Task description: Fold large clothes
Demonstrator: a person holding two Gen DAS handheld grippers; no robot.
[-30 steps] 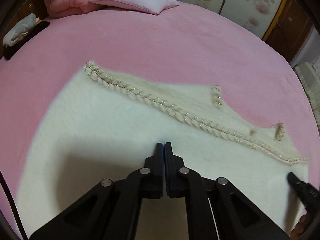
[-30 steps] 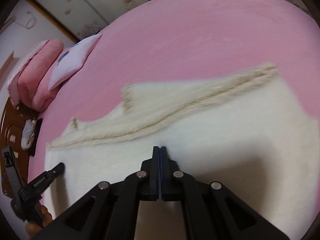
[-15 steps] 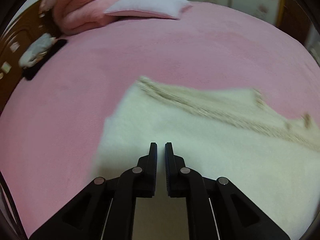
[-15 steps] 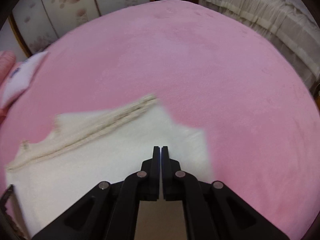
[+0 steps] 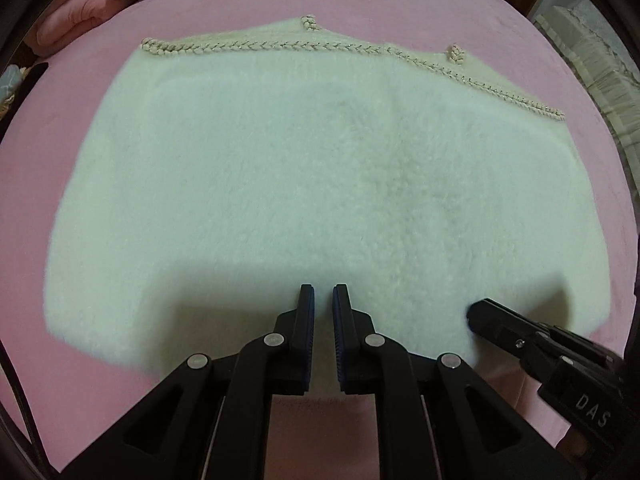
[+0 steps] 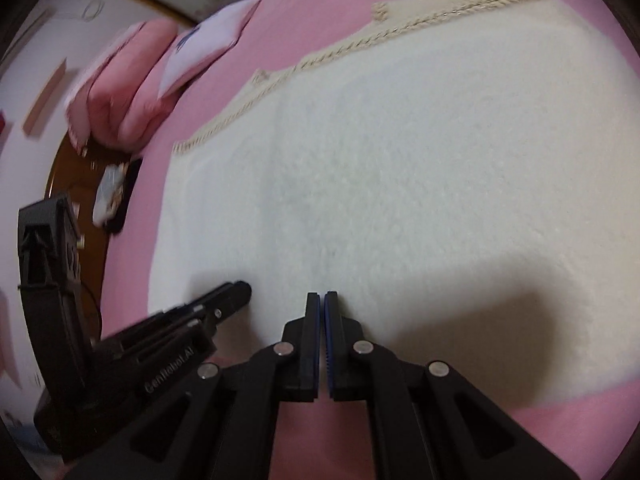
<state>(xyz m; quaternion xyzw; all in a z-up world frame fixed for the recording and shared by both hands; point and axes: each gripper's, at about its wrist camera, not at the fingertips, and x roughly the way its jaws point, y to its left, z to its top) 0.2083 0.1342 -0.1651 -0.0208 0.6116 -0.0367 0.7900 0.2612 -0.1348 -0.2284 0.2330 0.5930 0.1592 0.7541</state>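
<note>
A big bed (image 5: pixel 400 4) with a soft pink cover carries everything. A fluffy white garment (image 5: pixel 320 168) lies spread flat on the pink cover. It has a braided cream trim (image 5: pixel 256 46) along its far edge. Far back on the bed lies a pale pillow (image 6: pixel 208 46), next to a bundle of pink bedding (image 6: pixel 116 104).
</note>
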